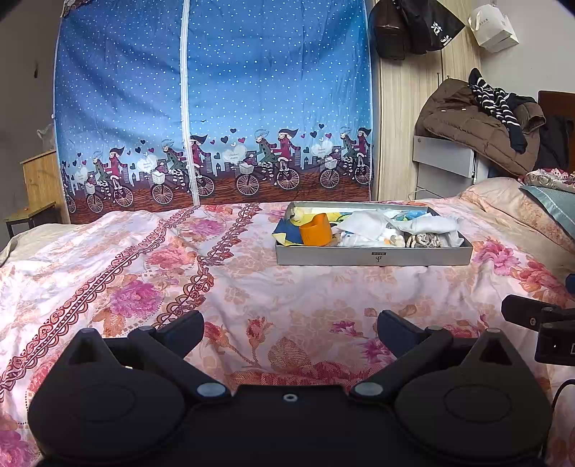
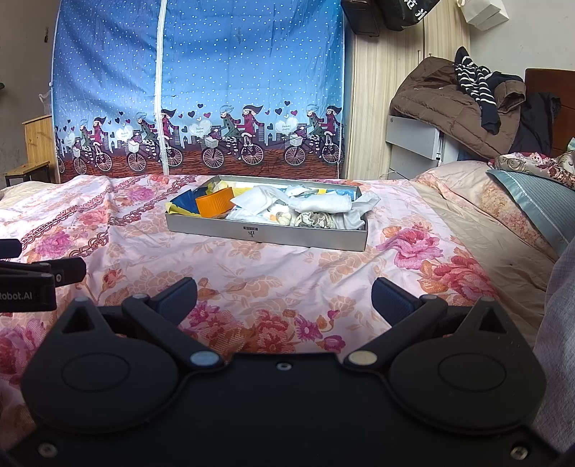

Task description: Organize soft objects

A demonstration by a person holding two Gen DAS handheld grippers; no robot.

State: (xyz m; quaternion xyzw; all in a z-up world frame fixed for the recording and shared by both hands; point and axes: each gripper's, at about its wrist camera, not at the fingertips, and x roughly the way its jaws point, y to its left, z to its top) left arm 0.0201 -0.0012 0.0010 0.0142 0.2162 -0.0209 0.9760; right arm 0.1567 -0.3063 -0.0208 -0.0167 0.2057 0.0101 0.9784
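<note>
A shallow grey box lies on the floral bedspread, far ahead of both grippers. It holds an orange cup, white cloths, blue and yellow fabric and a frilly grey piece. The same box, orange cup and white cloths show in the right wrist view. My left gripper is open and empty above the bedspread. My right gripper is open and empty too, beside it.
A blue fabric wardrobe stands behind the bed. A brown coat lies heaped at the right. Pillows lie at the bed's right end. A wooden stand stands at the left. Bags hang above.
</note>
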